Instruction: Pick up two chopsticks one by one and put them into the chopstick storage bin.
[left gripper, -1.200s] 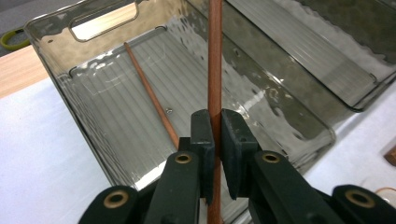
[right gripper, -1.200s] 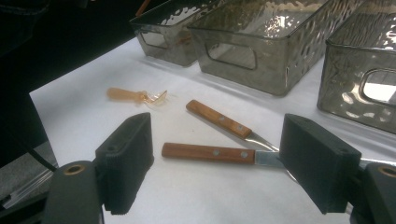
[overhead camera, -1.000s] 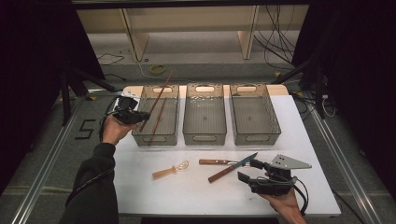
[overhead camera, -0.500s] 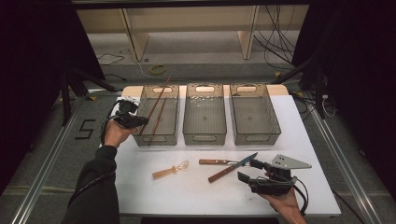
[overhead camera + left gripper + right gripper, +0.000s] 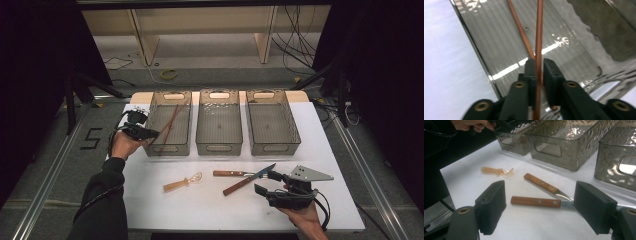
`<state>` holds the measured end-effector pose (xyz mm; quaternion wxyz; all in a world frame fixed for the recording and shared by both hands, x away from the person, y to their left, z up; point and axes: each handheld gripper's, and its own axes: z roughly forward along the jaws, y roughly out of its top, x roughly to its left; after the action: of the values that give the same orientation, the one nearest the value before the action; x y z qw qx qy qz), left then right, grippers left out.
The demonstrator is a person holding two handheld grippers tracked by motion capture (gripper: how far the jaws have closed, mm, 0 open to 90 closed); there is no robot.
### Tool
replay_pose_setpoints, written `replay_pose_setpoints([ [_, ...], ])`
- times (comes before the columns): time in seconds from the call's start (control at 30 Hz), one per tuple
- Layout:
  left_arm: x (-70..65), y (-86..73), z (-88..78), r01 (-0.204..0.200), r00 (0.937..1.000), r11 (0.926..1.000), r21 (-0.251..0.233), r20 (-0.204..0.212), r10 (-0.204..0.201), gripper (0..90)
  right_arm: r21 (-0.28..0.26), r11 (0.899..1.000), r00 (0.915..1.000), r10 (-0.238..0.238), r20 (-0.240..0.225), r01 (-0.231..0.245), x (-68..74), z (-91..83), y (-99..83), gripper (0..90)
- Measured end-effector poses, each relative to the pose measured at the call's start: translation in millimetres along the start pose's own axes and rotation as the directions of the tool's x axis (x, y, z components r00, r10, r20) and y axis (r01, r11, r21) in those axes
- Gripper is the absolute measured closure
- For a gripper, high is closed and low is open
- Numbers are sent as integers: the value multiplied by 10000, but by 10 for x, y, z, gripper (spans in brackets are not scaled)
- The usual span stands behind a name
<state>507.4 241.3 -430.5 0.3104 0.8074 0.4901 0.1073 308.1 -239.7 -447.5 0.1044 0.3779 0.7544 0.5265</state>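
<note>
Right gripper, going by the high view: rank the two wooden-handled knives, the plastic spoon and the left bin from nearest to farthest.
1. Wooden-handled knives, crossed just ahead and left of the right gripper; too close to split.
2. Plastic spoon, farther left on the white table.
3. Left bin, far left at the back, holding chopsticks.

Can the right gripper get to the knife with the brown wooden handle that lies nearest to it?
Probably yes. The right gripper has its jaws wide open with the near brown-handled knife lying flat on the white table just ahead, and nothing stands between them.
</note>
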Motion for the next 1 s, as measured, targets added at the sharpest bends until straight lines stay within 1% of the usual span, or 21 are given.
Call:
replay_pose_setpoints([
  [0.03,-6,1,-19,49,9998,9998,-208,-167,-52,729,-7,10000,10000,-9,-9,9,0,0,0,266],
  [0.07,-6,1,-19,49,9998,9998,-208,-167,-52,663,-7,10000,10000,-9,-9,9,0,0,0,266],
  [0.1,-12,3,-34,202,9995,9991,-368,-245,-211,609,-26,10000,10000,-24,-7,24,1,0,1,266],
  [0.13,-14,7,-77,257,9994,9982,-549,-201,-269,589,-24,10000,10000,-22,-7,22,-1,1,1,267],
  [0.2,-35,9,-143,284,9996,9963,-814,-27,-287,529,-8,10000,10000,-11,-8,11,1,0,0,266],
  [0.3,-107,-7,-255,159,9990,9919,-1262,423,-107,446,-17,10000,10000,-4,2,4,0,0,1,266],
  [0.33,-138,-18,-286,92,9989,9907,-1359,467,-28,425,-8,10000,10000,-7,-5,7,0,1,0,266],
  [0.4,-202,-45,-336,-126,9981,9895,-1443,576,212,397,-20,10000,10000,-25,0,25,2,4,0,266],
  [0.5,-279,-87,-386,-365,9966,9885,-1466,679,469,355,-25,10000,10000,-27,6,27,2,3,0,266],
  [0.63,-372,-151,-446,-529,9939,9856,-1606,875,676,317,-26,10000,10000,-17,22,17,2,-2,1,266],
  [0.67,-372,-151,-446,-529,9939,9856,-1606,875,676,308,-16,10000,10000,-10,34,10,3,-2,0,266],
  [0.7,-405,-170,-460,-654,9924,9844,-1633,924,813,301,-22,10000,10000,-32,28,32,1,0,-1,266],
  [0.77,-441,-173,-482,-747,9916,9847,-1576,929,901,286,-26,10000,10000,-43,17,43,4,3,-1,266],
  [0.9,-500,-186,-528,-889,9892,9816,-1689,1005,1069,272,-34,10000,10000,-65,38,65,7,-1,1,266],
  [1.0,-559,-209,-521,-1098,9865,9823,-1520,1038,1264,256,-13,10000,10000,-50,49,50,7,-2,-1,266],
])
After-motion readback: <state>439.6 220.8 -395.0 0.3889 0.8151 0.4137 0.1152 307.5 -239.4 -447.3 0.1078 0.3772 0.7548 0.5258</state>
